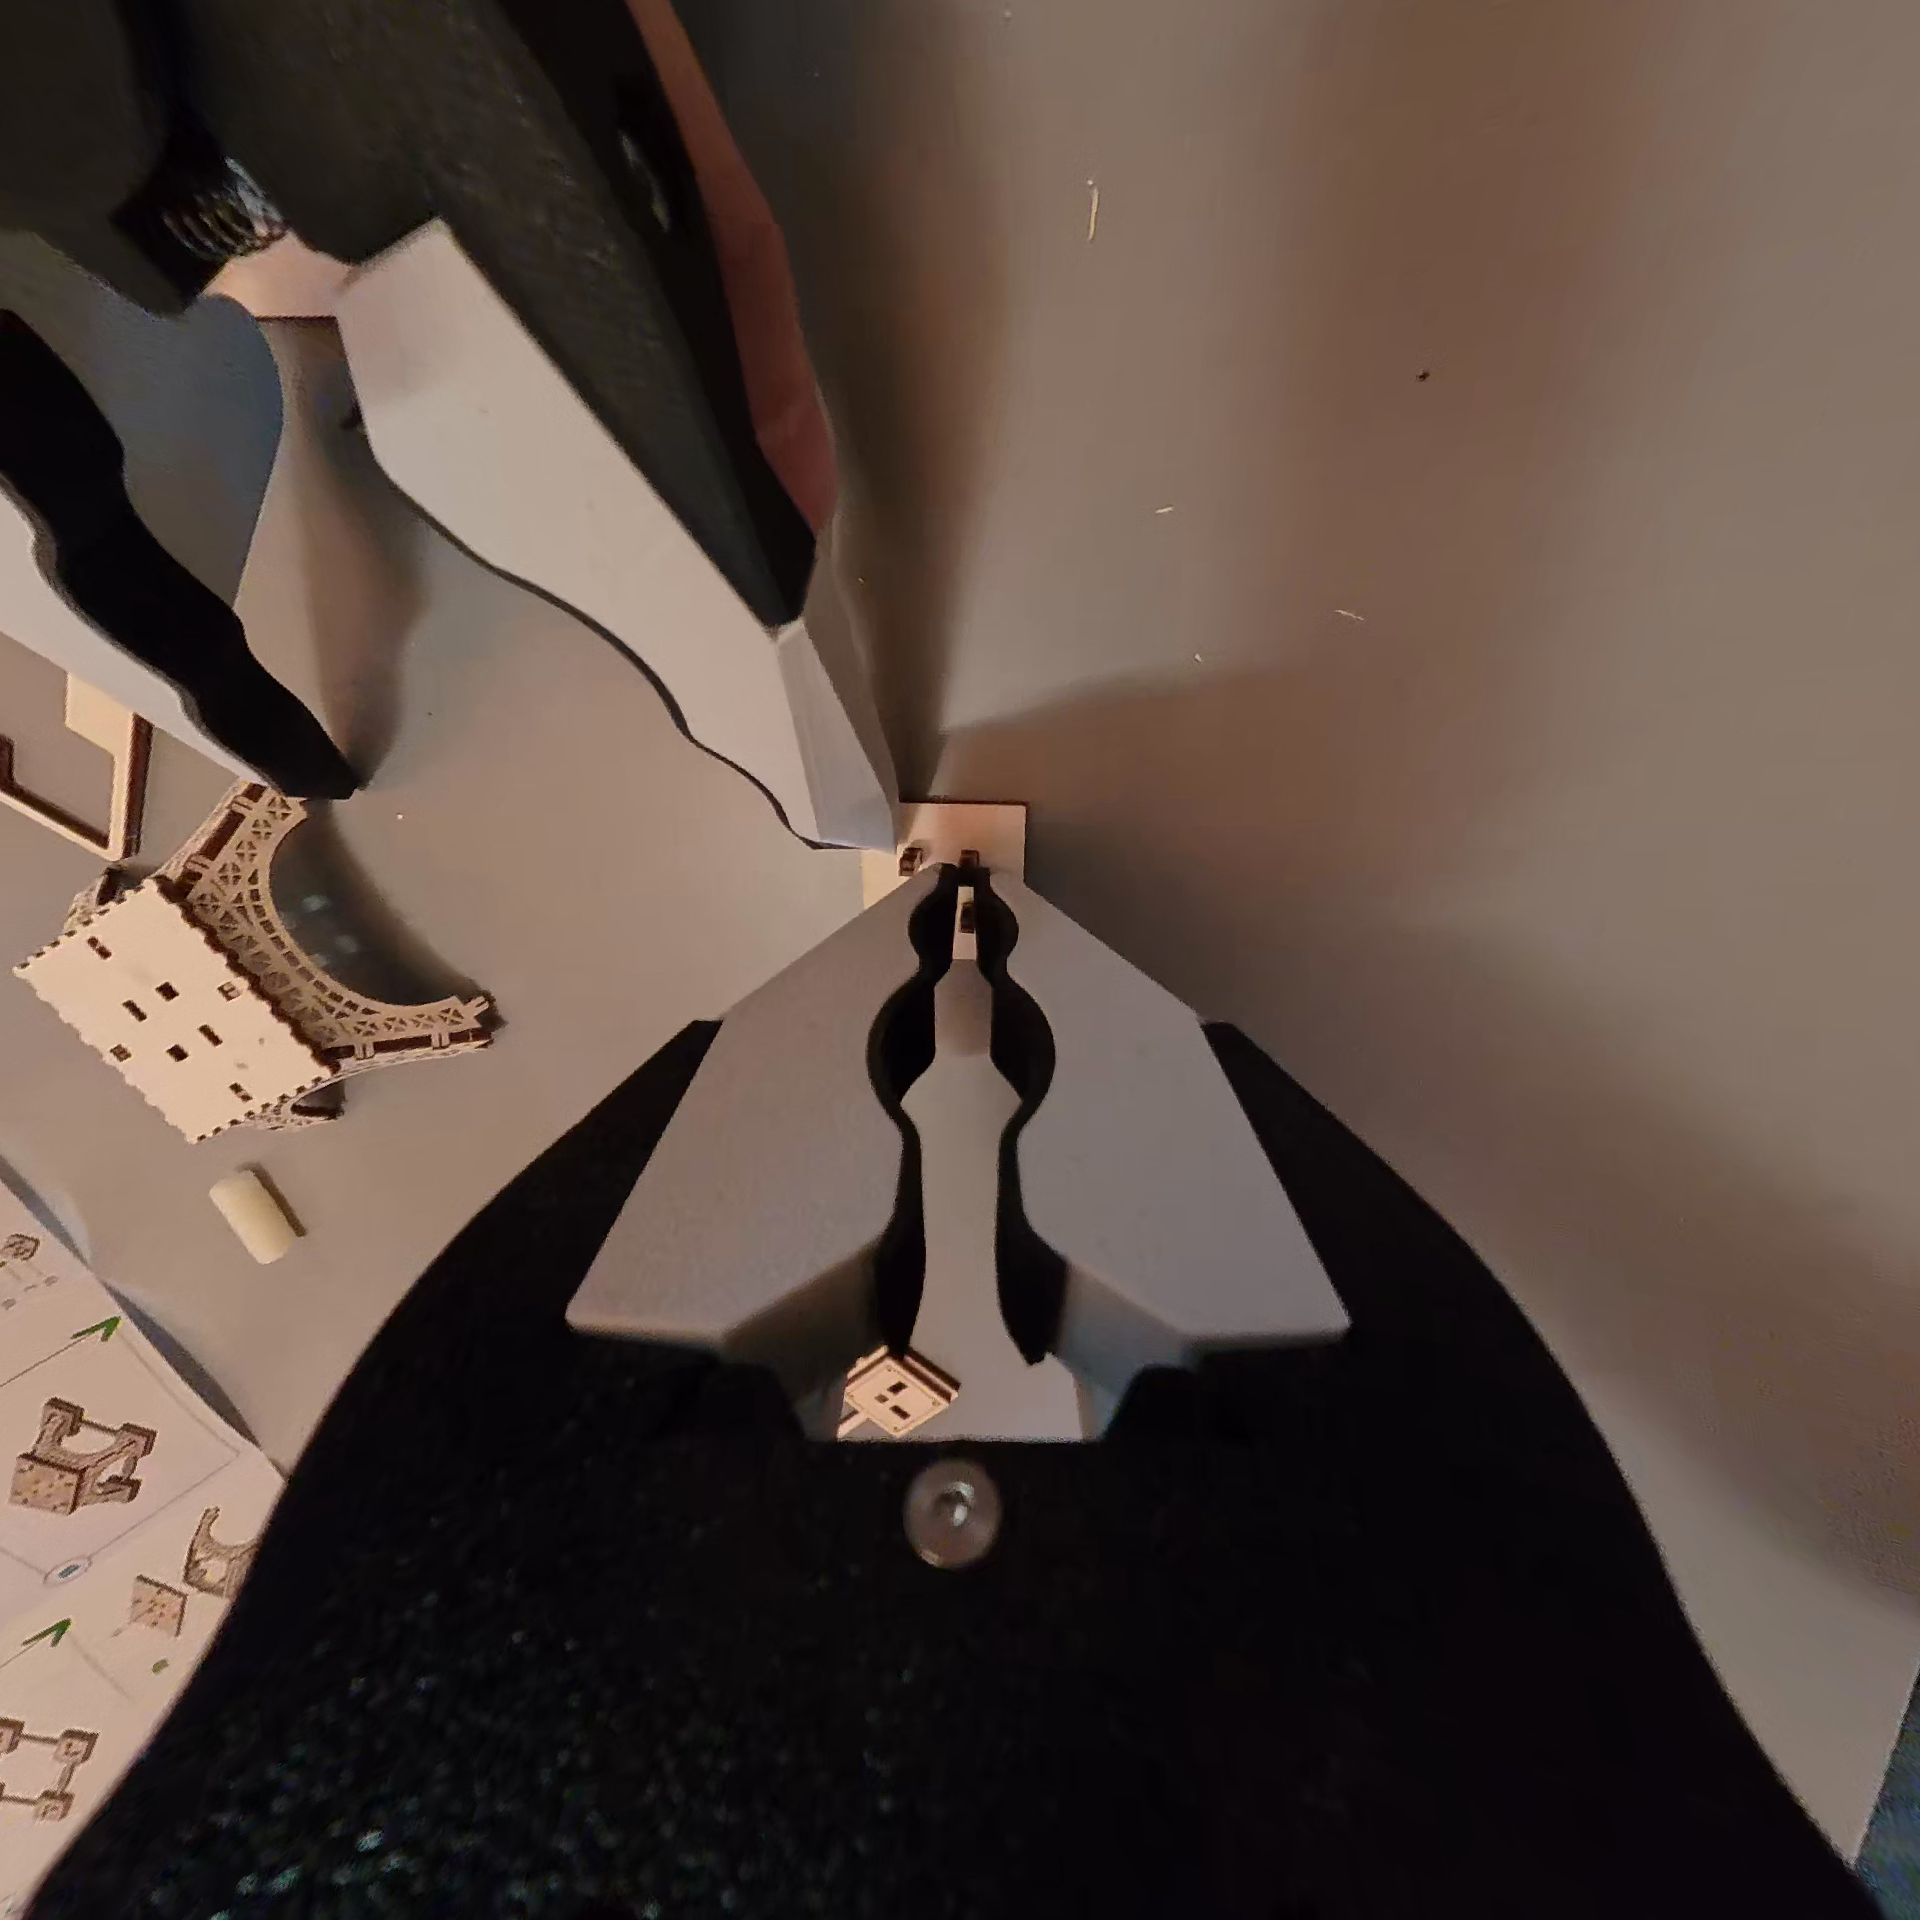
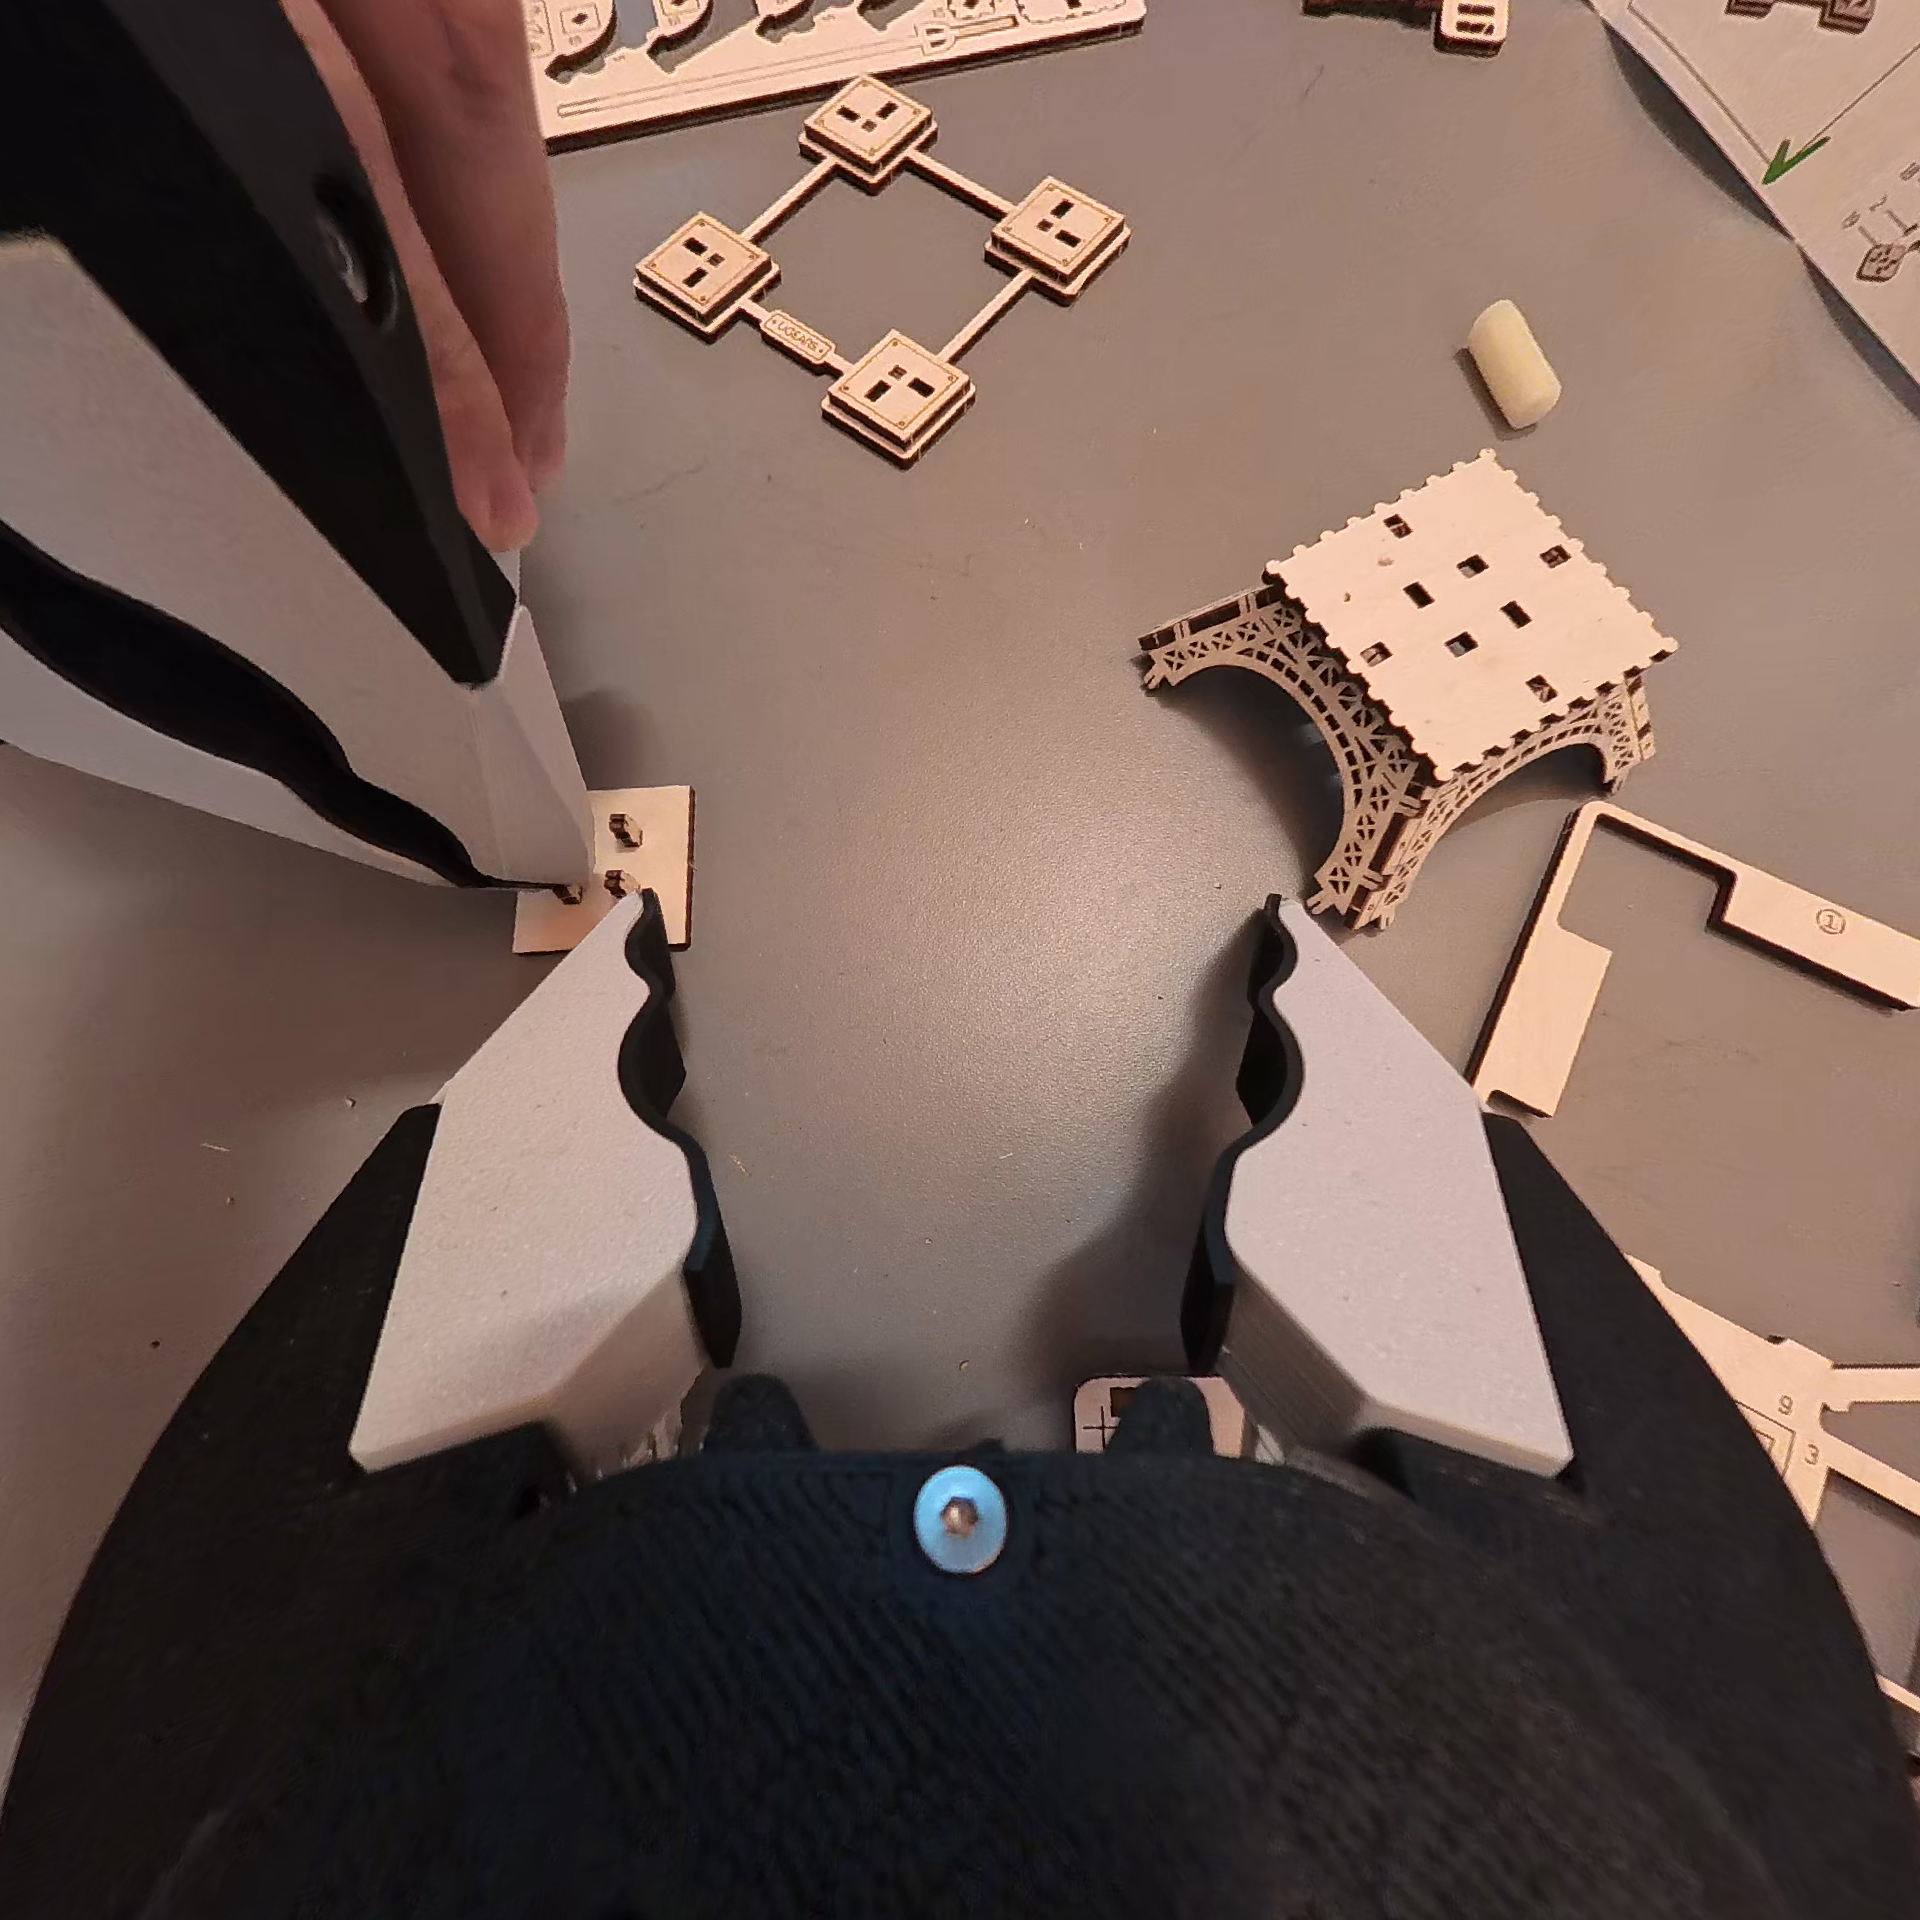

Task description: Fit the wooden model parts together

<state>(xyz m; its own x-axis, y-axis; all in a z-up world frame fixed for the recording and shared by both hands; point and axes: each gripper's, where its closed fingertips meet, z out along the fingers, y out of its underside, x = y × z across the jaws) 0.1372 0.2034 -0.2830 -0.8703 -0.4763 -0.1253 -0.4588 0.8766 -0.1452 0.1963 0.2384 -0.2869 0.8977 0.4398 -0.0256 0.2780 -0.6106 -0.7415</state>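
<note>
On the grey table, left tool point(image 1: 968, 878) seemingly pinches a pale slotted square plate point(image 2: 644, 831); right tool point(image 2: 961, 914) gapes wide.

a pale cylinder point(image 2: 1514, 363) lies on the grey table point(image 2: 935, 675) near instruction sheets point(image 2: 1787, 114).

My left gripper point(image 1: 966, 883) is tipped steeply down toward the grey table, its two grey fingers drawn together until the tips nearly meet, with only a thin sliver between the black wavy pads. Seen from my right wrist view, it point(image 2: 540, 883) comes in from the upper left, fingertips right at the table surface, and my hand point(image 2: 468, 281) lies along its black body with fingers extended (they point down toward the tips). My right gripper point(image 2: 961, 914) is spread wide, fingers well apart, hovering low over the table; its left fingertip point(image 2: 623, 920) sits just beside the left gripper's tips.
</note>
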